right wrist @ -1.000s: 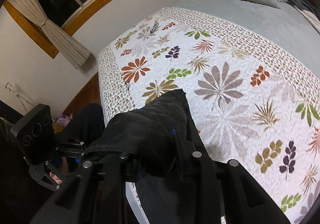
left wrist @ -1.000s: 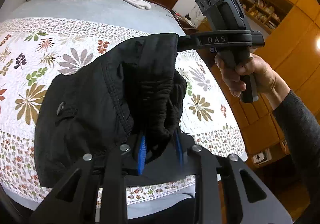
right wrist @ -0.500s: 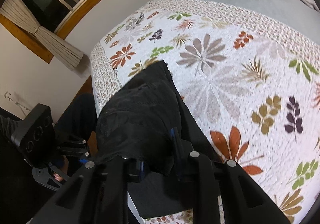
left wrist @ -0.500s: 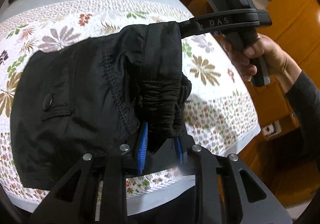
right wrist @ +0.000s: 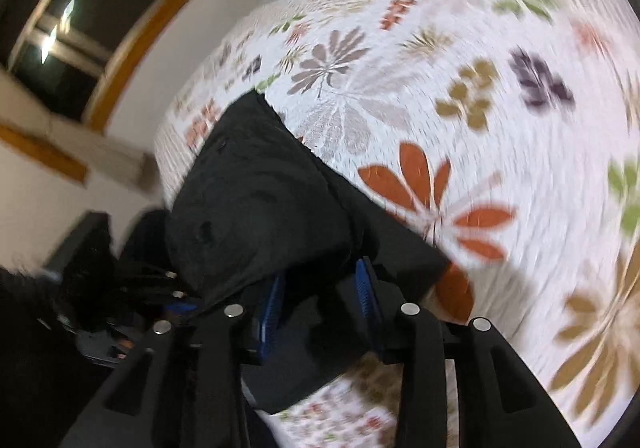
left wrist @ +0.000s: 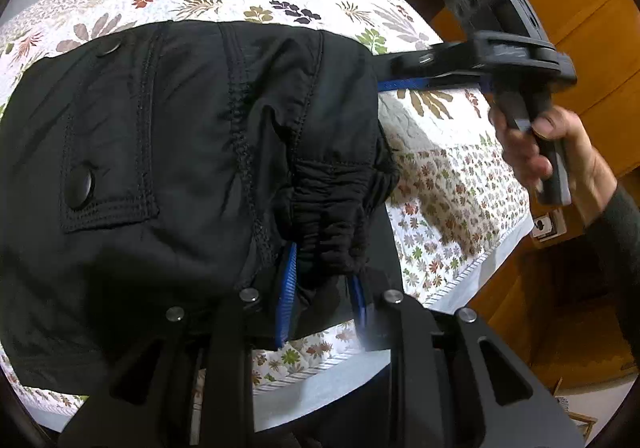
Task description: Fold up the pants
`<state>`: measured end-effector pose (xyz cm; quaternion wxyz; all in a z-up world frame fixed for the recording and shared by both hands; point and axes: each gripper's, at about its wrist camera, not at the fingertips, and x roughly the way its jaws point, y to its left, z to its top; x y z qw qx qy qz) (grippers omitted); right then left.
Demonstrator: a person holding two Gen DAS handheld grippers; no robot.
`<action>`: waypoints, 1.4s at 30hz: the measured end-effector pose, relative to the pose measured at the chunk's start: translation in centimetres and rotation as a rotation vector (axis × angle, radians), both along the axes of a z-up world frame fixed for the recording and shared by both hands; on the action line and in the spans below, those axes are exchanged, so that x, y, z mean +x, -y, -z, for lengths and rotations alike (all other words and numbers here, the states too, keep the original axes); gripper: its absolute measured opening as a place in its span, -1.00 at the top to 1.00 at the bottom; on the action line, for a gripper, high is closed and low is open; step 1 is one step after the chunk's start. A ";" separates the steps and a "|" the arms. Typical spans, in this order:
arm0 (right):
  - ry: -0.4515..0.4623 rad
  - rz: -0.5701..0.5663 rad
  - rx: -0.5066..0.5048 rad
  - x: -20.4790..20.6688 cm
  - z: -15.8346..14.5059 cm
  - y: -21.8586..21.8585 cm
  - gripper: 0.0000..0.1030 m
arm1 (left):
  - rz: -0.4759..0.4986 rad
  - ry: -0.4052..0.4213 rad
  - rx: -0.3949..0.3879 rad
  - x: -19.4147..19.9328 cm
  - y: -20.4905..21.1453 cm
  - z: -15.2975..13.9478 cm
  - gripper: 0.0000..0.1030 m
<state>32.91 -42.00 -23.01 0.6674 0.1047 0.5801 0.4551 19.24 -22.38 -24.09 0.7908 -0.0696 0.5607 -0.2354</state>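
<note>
Clearly both the left gripper (left wrist: 326, 280) and right gripper (right wrist: 320, 288) pinch the black pants (left wrist: 180, 151) waistband, which may slip out if tugged apart.

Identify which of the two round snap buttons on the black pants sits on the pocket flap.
The lower button, on the stitched flap; the other button lies farther up near the pants' edge.
</note>
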 end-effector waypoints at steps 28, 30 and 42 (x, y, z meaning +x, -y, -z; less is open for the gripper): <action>-0.243 0.250 0.422 -4.1 3.2 -3.6 0.62 | -0.147 0.044 -0.041 -0.4 -13.6 -4.4 -0.39; -0.222 0.254 0.414 -4.2 1.9 -2.9 0.63 | -0.148 0.049 -0.042 -0.8 -13.8 -4.7 -0.39; -0.244 0.355 0.335 -4.6 5.5 0.1 0.62 | -0.148 0.026 -0.026 0.3 -14.8 -2.7 -0.45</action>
